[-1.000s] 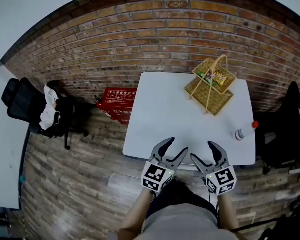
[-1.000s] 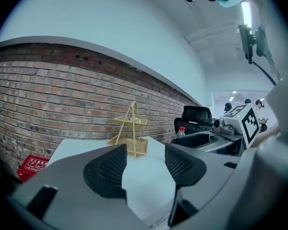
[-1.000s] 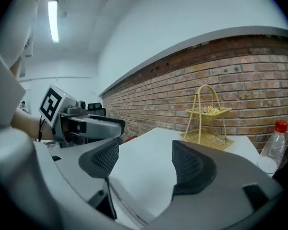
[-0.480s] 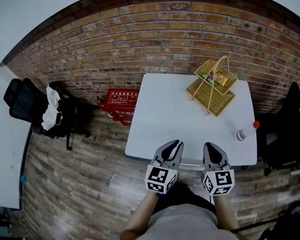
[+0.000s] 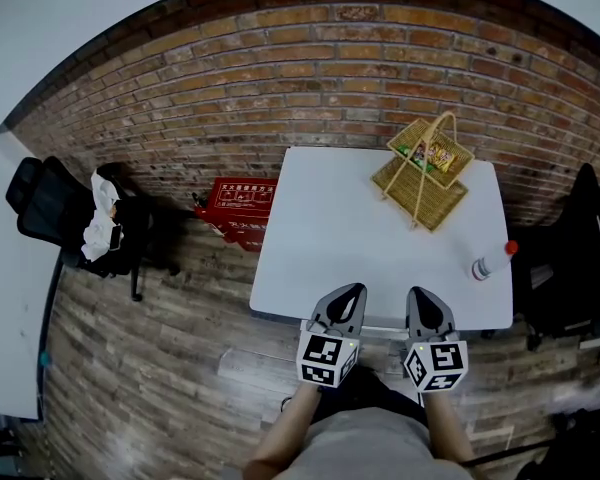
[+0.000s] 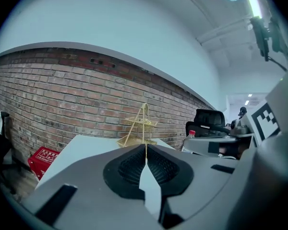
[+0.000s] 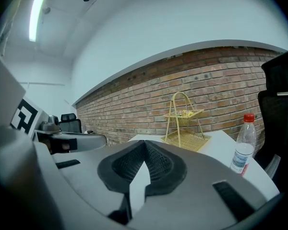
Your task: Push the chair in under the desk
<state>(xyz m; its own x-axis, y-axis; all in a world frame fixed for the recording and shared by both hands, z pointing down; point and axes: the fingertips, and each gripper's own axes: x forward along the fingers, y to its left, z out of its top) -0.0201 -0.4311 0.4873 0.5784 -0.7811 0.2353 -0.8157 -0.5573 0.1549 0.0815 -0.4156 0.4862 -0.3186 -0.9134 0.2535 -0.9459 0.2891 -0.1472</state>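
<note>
My left tool (image 5: 352, 290) and right tool (image 5: 421, 294): jaws just closed, pressed together, nothing between them | both at the tabletop (image 5: 330, 218) near edge | chair (image 5: 352, 384): dark back glimpsed between my forearms, 6 o'clock of tabletop

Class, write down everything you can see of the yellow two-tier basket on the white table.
The basket is a pale yellow, woven-looking two-tier stand: a flat square lower tray, a smaller upper basket holding colourful items, and a tall looped handle over both. It stands upright on the far right part of the white table, close to the brick wall. Only the table touches it; the bottle stands apart, nearer the table's right edge.
</note>
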